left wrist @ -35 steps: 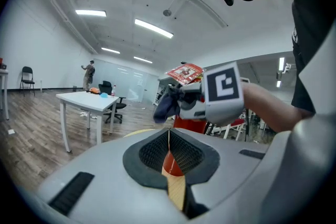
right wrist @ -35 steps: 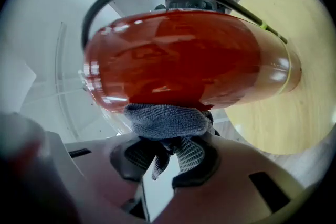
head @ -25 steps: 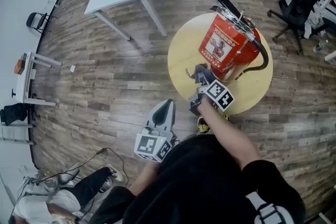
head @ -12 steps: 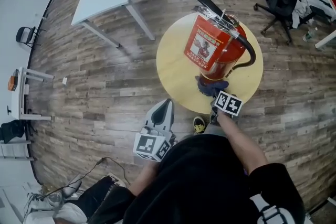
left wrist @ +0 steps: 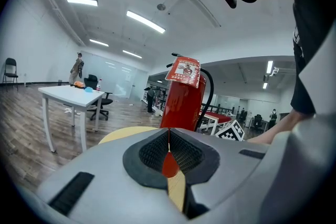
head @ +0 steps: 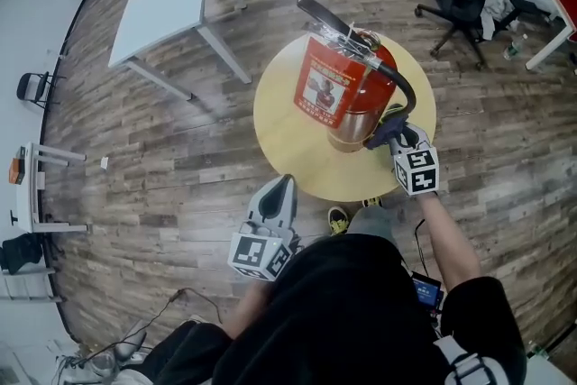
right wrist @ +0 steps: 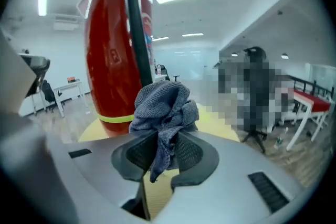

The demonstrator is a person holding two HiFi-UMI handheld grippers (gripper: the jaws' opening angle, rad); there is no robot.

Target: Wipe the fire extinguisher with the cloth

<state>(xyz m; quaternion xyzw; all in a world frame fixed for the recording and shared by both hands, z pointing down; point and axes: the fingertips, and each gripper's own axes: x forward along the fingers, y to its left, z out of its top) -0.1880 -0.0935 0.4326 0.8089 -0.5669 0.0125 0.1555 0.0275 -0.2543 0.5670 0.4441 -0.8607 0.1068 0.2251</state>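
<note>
The right gripper's point(right wrist: 160, 150) two mesh-padded fingers pinch one crumpled grey knit cloth point(right wrist: 164, 105). It sits just beside the black hose of the single red, cylindrical fire extinguisher point(right wrist: 113, 44). The left gripper's point(left wrist: 168, 150) fingers are pressed together, empty. Only the head view shows the whole round yellow surface point(head: 284, 144) under the upright extinguisher.

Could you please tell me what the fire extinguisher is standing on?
The fire extinguisher stands upright on a round yellow table. The patch of tabletop beneath its base is covered by the cylinder itself, so that patch cannot be seen.
</note>
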